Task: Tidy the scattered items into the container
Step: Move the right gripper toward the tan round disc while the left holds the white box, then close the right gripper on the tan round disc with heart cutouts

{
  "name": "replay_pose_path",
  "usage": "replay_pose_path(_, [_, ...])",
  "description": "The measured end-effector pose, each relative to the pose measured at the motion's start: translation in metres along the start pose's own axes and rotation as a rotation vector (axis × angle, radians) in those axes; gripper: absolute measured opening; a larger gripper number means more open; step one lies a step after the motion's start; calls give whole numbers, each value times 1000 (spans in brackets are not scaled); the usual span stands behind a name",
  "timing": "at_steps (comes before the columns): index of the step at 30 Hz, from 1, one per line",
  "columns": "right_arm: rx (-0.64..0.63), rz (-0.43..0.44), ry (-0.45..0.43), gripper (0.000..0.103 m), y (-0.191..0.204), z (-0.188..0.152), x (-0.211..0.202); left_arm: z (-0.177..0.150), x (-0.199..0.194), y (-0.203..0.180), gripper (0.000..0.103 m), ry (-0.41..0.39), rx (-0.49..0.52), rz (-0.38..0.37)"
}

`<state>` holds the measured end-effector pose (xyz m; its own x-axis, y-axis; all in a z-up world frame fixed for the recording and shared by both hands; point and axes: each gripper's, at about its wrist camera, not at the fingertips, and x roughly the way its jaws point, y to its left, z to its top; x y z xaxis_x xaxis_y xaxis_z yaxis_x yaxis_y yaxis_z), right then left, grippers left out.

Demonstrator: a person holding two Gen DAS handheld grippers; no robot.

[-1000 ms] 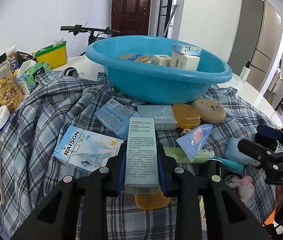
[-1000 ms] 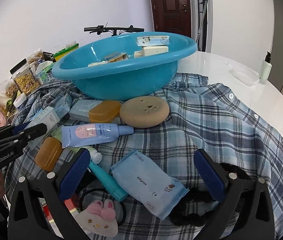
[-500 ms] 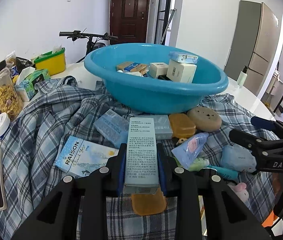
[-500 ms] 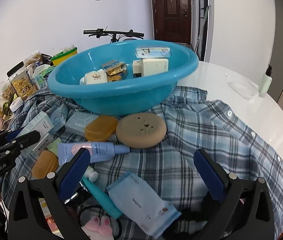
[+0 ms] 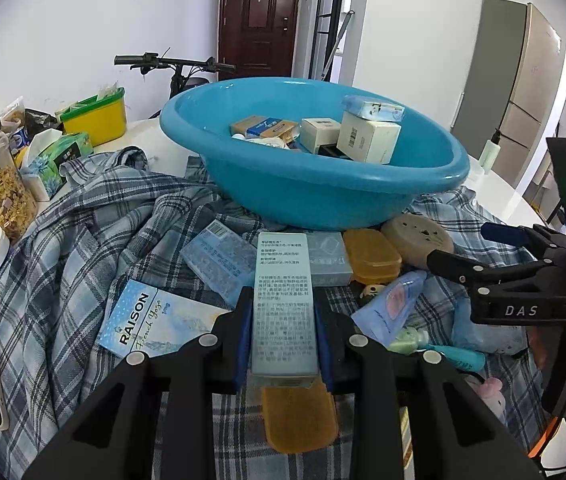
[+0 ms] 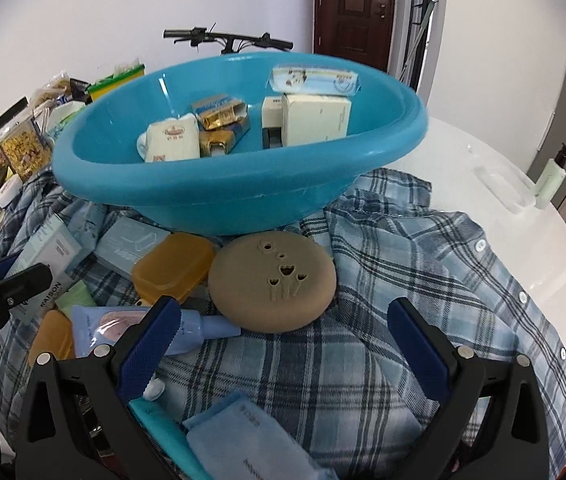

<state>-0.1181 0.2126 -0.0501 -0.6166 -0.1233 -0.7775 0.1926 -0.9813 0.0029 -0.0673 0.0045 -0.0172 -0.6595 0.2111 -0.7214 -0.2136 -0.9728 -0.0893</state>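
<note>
Pale-blue tall carton (image 5: pixel 284 300) sits clamped between the left gripper (image 5: pixel 283 336) pads, above the plaid shirt (image 5: pixel 83 248), just short of the blue basin (image 5: pixel 315 196). Right gripper (image 6: pixel 283 336) gapes empty near the tan round case (image 6: pixel 273 282).

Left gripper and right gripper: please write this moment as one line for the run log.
left gripper: jaws shut on pale blue box | right gripper: jaws open, empty, above plaid shirt | blue basin: partly filled

The left gripper (image 5: pixel 283 344) is clamped around a load, while the right gripper (image 6: pixel 283 344) gapes wide.
</note>
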Motion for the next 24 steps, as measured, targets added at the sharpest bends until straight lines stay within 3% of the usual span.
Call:
replay_pose_path(16, [-36, 12, 63, 103, 1, 8, 28, 9, 19, 4, 29, 25, -6, -6])
replay_pose_path(18, [-36, 16, 67, 98, 1, 8, 28, 9, 21, 5, 29, 26, -6, -7])
replay_pose_path(20, [-40, 31, 77, 82, 1, 8, 30, 9, 22, 5, 29, 27, -5, -9])
replay_pose_path(24, [-27, 59, 79, 78, 0, 7, 28, 9, 20, 4, 29, 29, -5, -12])
